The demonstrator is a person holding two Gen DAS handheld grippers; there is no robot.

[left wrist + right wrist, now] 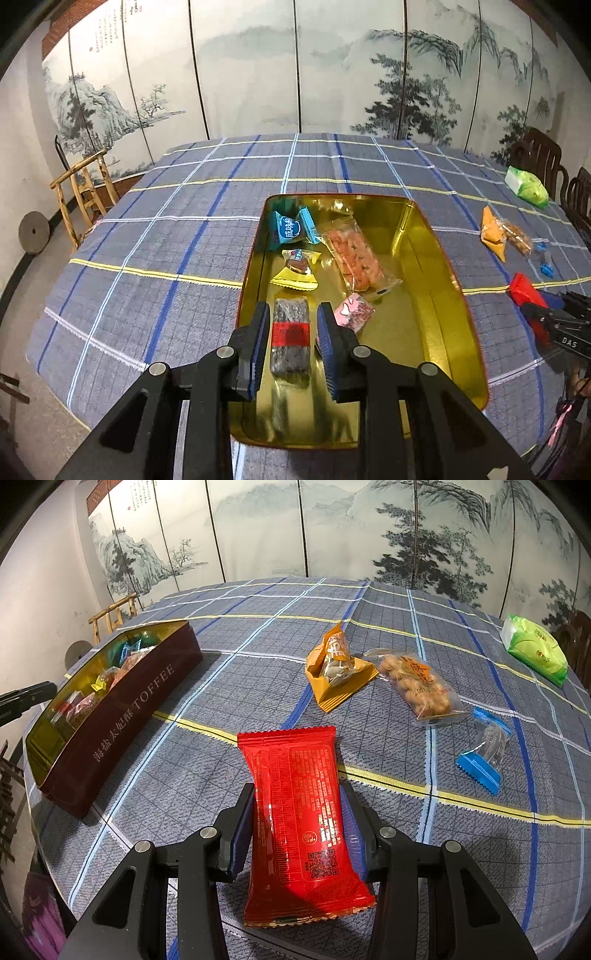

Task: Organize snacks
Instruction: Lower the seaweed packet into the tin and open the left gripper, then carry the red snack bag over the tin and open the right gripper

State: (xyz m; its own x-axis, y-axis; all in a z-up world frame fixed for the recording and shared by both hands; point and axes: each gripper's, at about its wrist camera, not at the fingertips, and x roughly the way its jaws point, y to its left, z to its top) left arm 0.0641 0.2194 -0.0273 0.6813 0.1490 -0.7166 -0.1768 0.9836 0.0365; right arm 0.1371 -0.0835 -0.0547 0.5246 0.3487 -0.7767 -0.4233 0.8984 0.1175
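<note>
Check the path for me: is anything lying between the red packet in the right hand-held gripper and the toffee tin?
Nothing visible. Between the red packet and the toffee tin lies only bare tablecloth; the loose snacks all lie on its other side.

The left matte-black plastic two-finger gripper (291, 347) is showing ribbed blue pads and round silver pivot screws. The right matte-black gripper (299, 834) is looking identical, with triangular cutouts in its arms.

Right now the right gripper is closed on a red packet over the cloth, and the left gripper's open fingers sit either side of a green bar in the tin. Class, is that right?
Not quite. The bar between the left gripper's open fingers is dark grey with a red band, not green, as the left wrist view shows. The rest holds: the right gripper grips the red packet over the cloth, and the bar lies in the tin.
</note>
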